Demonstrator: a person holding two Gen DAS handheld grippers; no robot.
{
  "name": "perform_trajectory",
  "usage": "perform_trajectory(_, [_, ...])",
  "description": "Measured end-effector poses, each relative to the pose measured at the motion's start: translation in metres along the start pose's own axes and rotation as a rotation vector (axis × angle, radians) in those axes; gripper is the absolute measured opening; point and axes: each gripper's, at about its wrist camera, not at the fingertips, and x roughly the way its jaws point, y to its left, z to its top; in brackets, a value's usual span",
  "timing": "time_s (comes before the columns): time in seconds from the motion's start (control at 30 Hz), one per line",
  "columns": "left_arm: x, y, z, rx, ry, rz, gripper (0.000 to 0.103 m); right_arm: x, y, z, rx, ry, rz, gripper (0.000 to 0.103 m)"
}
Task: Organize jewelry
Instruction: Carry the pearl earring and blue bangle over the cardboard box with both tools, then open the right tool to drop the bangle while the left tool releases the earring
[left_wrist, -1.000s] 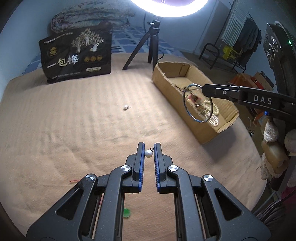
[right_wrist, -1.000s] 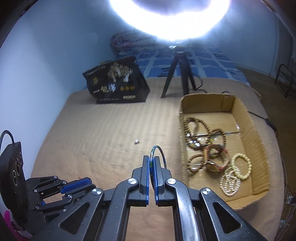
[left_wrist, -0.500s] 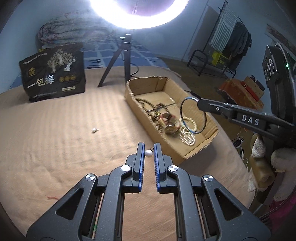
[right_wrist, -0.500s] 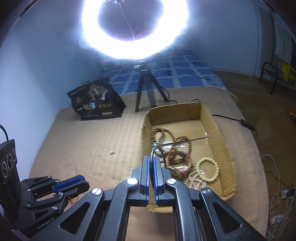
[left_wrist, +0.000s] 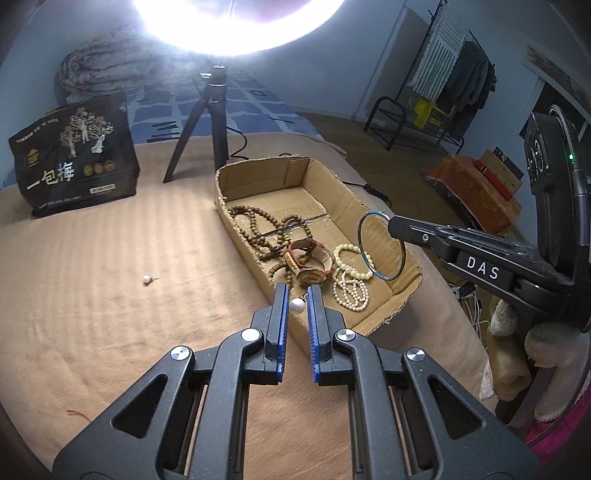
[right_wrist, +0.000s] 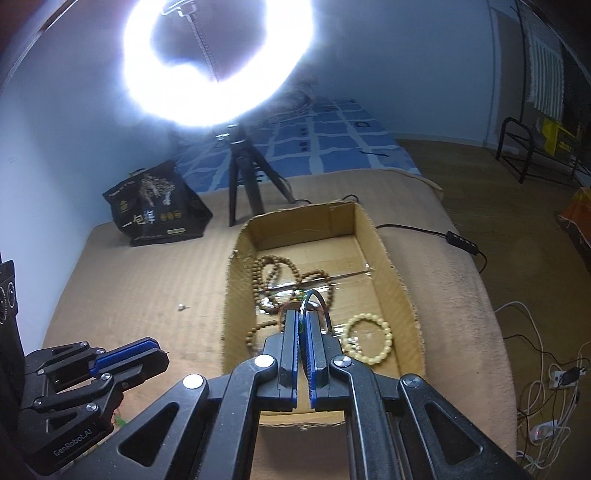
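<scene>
Left gripper (left_wrist: 296, 297): clamped on pearl earring (left_wrist: 296, 305), by near wall of cardboard box (left_wrist: 258, 168)
Right gripper (right_wrist: 304, 320): pinched on metal bangle (left_wrist: 381, 244), held over box
Second pearl earring (left_wrist: 147, 279): loose on tan blanket (left_wrist: 110, 258), well left of box

The box (left_wrist: 402, 295) sits on the bed (left_wrist: 110, 314). Bead strings (left_wrist: 255, 229), a watch (left_wrist: 310, 260) and bracelets (left_wrist: 351, 258) lie in it. A small pearl (left_wrist: 147, 280) lies left of the box. Behind stand the bag (left_wrist: 74, 155) and the tripod (left_wrist: 207, 122), the bag on the left.
</scene>
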Motion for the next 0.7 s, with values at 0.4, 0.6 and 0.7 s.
perform_trajectory(0.4, [0.024,-0.018,0.006,0.024,0.017,-0.006,0.008,0.012,-0.027,-0.001,0.045,0.018,-0.031,0.001])
perform_trajectory(0.6, [0.031,-0.023,0.007,0.026,0.023,-0.011,0.008,0.018,-0.034,-0.002,0.063,0.028,-0.031,0.001])
perform_trajectory(0.7, [0.035,-0.025,0.007,0.025,0.028,-0.013,0.008,0.021,-0.036,-0.002,0.070,0.032,-0.032,0.001])
